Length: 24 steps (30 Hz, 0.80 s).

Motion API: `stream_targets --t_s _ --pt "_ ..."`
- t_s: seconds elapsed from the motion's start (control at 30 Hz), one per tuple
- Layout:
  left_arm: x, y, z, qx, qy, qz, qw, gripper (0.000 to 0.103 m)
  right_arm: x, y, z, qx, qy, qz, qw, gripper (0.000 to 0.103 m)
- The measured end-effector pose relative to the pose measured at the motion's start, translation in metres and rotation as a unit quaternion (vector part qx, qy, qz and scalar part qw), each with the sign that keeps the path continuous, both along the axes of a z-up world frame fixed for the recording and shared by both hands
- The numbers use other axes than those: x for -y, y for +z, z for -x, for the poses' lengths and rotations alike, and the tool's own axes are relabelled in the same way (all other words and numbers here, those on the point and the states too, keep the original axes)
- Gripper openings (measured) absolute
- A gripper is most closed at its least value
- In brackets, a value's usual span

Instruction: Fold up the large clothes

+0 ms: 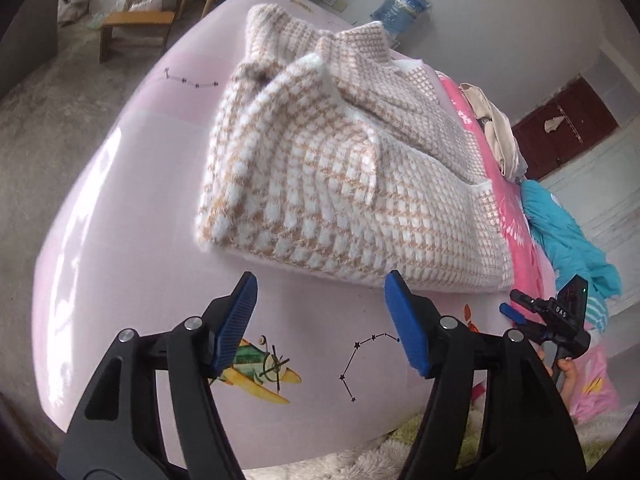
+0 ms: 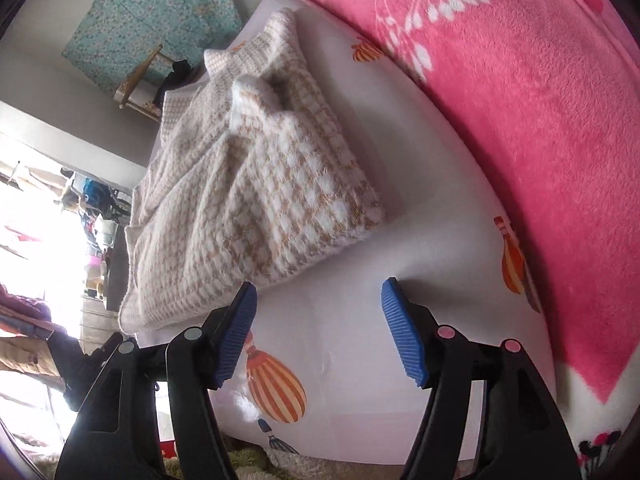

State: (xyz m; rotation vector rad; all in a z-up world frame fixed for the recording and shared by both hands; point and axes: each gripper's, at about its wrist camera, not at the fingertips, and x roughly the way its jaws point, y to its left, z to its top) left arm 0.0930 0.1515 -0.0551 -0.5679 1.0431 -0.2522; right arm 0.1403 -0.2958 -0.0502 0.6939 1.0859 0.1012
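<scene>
The folded sweater [image 1: 320, 168] rests on the bed [image 1: 120, 240]; the left gripper [image 1: 320, 312] and right gripper [image 2: 318, 320] hover empty, fingers wide, clear of the finished fold.

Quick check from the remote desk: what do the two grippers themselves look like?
Both match: the left gripper and right gripper have glossy black plastic arms with round silver pivot bolts and ribbed blue pads. No cables or sleeves show. In the left view, the right gripper's body reads "DAS".
</scene>
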Motion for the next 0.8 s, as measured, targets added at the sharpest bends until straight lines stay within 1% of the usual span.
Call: stream_targets --t_s 0.07,0.1,0.13,0.2,0.27,0.3,0.33,0.37,0.4,0.43,0.47,0.5,0.53,0.57,0.63,0.67,0.73,0.8 --pt "-0.007 -0.015 -0.008 -0.023 0.037 0.054 0.9976 0.063 -0.003 0.001 -0.010 0.012 -0.018 0.013 1.000 0.064" --pt "-0.010 -0.020 -0.012 -0.025 0.051 0.081 0.9951 0.063 -0.004 0.000 -0.014 0.017 -0.028 0.018 0.999 0.063" --pt "-0.012 -0.022 -0.015 -0.021 0.062 0.091 0.9937 0.063 -0.006 -0.002 -0.018 0.016 -0.041 0.019 0.999 0.064" --pt "-0.008 -0.019 -0.019 -0.008 0.073 0.077 0.9944 0.062 -0.012 -0.003 -0.023 0.029 -0.050 0.031 0.998 0.064" --pt "-0.005 -0.019 -0.022 0.001 0.087 0.069 0.9938 0.060 -0.022 0.000 -0.026 0.037 -0.051 0.065 0.996 0.064" --pt "-0.003 -0.018 -0.023 0.005 0.096 0.061 0.9935 0.057 -0.028 0.001 -0.028 0.043 -0.050 0.085 0.994 0.064" --pt "-0.001 -0.018 -0.025 0.008 0.102 0.047 0.9936 0.050 -0.034 0.001 -0.029 0.047 -0.049 0.110 0.992 0.061" --pt "0.001 -0.017 -0.027 0.009 0.107 0.032 0.9937 0.045 -0.036 0.001 -0.029 0.048 -0.048 0.128 0.989 0.057" --pt "0.001 -0.016 -0.029 0.011 0.109 0.022 0.9937 0.043 -0.038 0.001 -0.030 0.049 -0.046 0.141 0.988 0.047" --pt "0.003 -0.016 -0.030 0.012 0.111 0.007 0.9938 0.036 -0.038 0.001 -0.031 0.052 -0.044 0.145 0.987 0.035" --pt "0.005 -0.015 -0.032 0.013 0.109 -0.012 0.9939 0.027 -0.038 0.002 -0.032 0.055 -0.037 0.145 0.987 0.029" --pt "0.009 -0.012 -0.031 0.018 0.103 -0.033 0.9940 0.024 -0.039 0.004 -0.033 0.059 -0.032 0.145 0.987 0.022" --pt "0.013 -0.008 -0.030 0.027 0.097 -0.051 0.9936 0.018 -0.037 0.008 -0.031 0.066 -0.028 0.148 0.986 0.018" --pt "0.018 -0.002 -0.026 0.038 0.092 -0.073 0.9923 0.012 -0.039 0.014 -0.029 0.075 -0.024 0.158 0.984 0.017" --pt "0.027 0.013 -0.018 0.063 0.082 -0.108 0.9888 0.009 -0.039 0.028 -0.024 0.093 -0.017 0.171 0.981 0.014" --pt "0.029 0.021 -0.012 0.075 0.078 -0.116 0.9873 0.008 -0.038 0.034 -0.019 0.101 -0.016 0.171 0.980 0.013" --pt "0.031 0.037 -0.001 0.098 0.078 -0.120 0.9849 0.008 -0.035 0.045 -0.012 0.113 -0.017 0.168 0.979 0.011" --pt "0.031 0.049 0.007 0.108 0.072 -0.114 0.9849 0.008 -0.032 0.055 -0.006 0.123 -0.018 0.173 0.977 0.010"
